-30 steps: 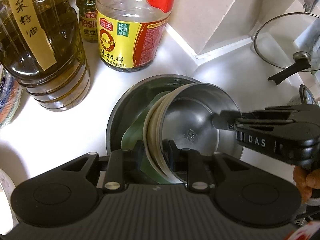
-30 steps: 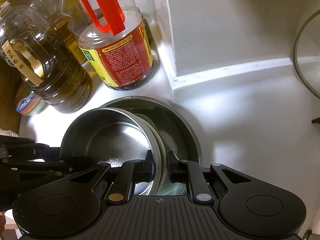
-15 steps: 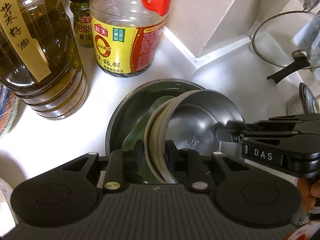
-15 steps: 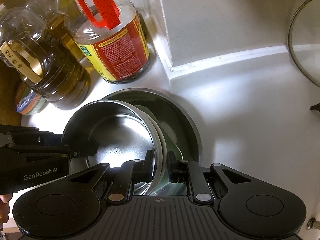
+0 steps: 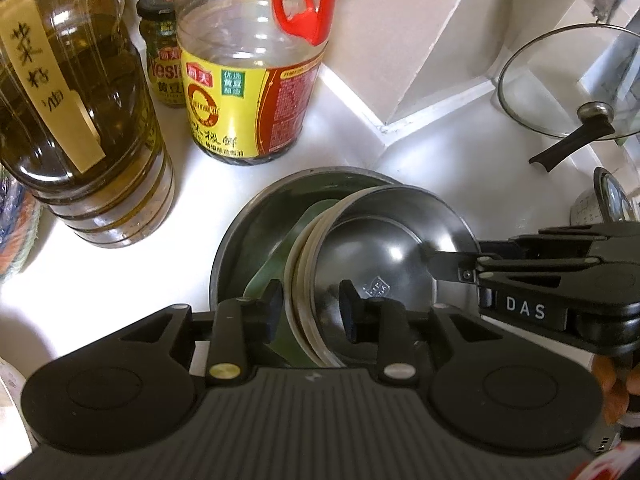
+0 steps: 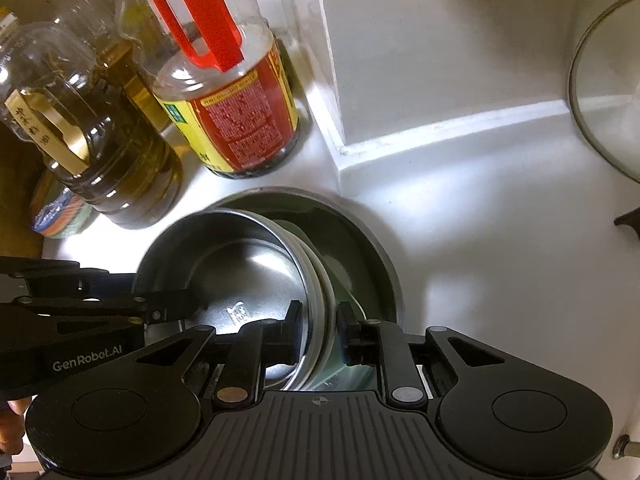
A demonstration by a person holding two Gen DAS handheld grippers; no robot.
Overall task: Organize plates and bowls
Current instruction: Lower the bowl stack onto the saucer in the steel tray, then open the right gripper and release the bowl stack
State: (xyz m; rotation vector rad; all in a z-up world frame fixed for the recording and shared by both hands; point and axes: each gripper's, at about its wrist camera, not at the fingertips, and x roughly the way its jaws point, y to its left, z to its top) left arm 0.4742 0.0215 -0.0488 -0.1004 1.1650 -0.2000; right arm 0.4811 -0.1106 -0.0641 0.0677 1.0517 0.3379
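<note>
A stack of bowls, steel bowl (image 5: 384, 248) on top with pale bowls (image 5: 298, 264) beneath, sits tilted inside a large steel basin (image 5: 240, 240) on a green plate (image 5: 264, 276). My left gripper (image 5: 310, 308) straddles the stack's near rim with its pads a little apart from it. My right gripper (image 6: 318, 332) straddles the opposite rim of the steel bowl (image 6: 240, 276), also slightly parted. Each gripper shows in the other's view: the right gripper (image 5: 460, 266) at the right, the left gripper (image 6: 168, 308) at the left. The basin (image 6: 372, 248) rests on the white counter.
A large oil jug (image 5: 76, 120), a red-handled soy sauce bottle (image 5: 248, 92) and a small jar (image 5: 160, 48) stand behind the basin. A white wall corner (image 5: 400, 40) is at the back. A glass pot lid (image 5: 568, 80) leans at the right. A colourful bowl (image 6: 60, 212) sits far left.
Both grippers' jaws have widened from clamping the stack's rims. The stack has sunk lower into the basin.
</note>
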